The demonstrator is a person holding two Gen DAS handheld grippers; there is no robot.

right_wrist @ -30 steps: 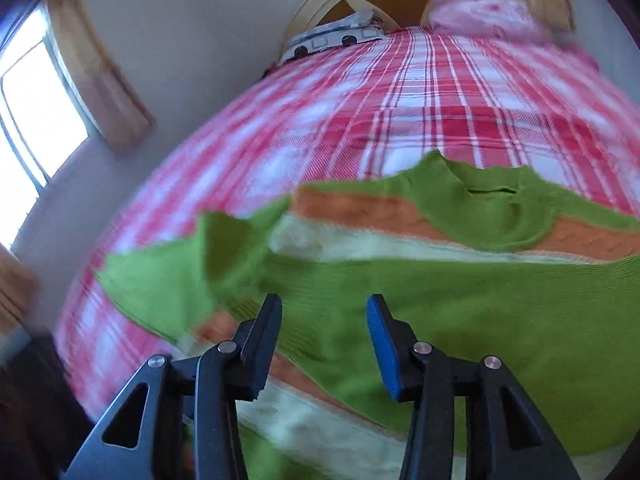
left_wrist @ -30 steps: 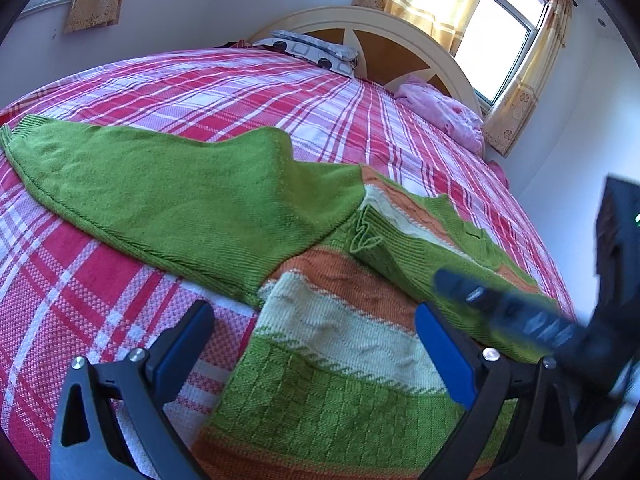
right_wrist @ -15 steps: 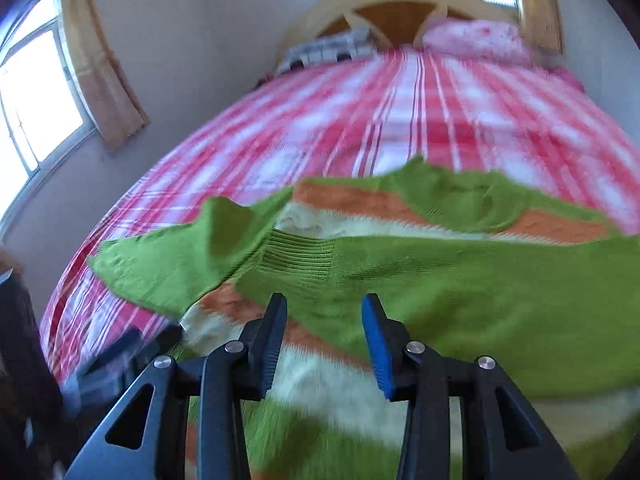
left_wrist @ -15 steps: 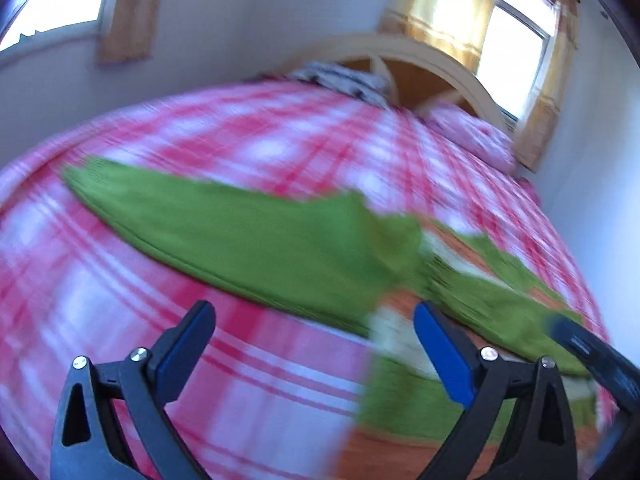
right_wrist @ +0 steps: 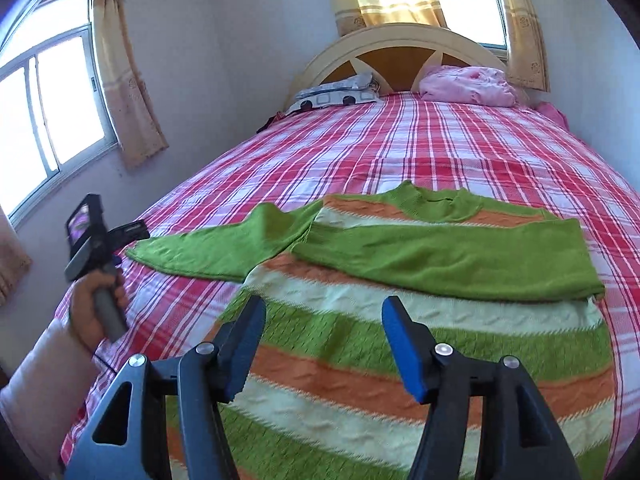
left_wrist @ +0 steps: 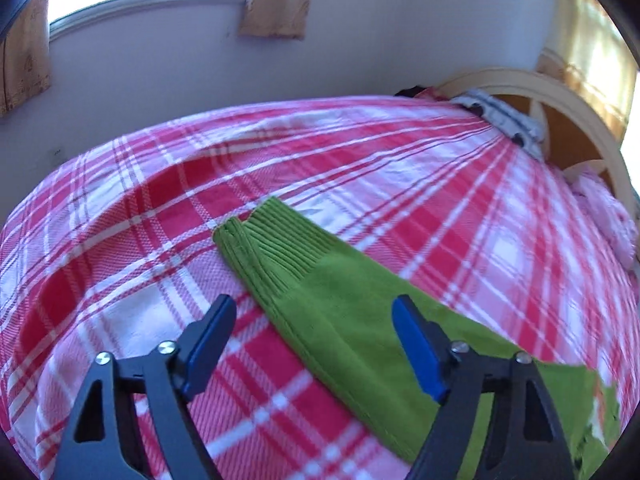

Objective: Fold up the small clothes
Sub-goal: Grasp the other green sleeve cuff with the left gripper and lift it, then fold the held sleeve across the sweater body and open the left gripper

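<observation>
while both jaws gape, the striped sweater [right_wrist: 400,344] lies flat, one sleeve [right_wrist: 448,256] folded across.

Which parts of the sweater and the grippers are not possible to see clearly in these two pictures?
- Sweater hem: right wrist view, cut off by the bottom edge and hidden behind the right gripper.
- Sweater body: left wrist view, only the outstretched sleeve shows; the rest is blurred at the lower right rim.
- Left gripper fingers: right wrist view, too small, partly behind the hand.
- Folded sleeve cuff: right wrist view, too soft to make out.
</observation>
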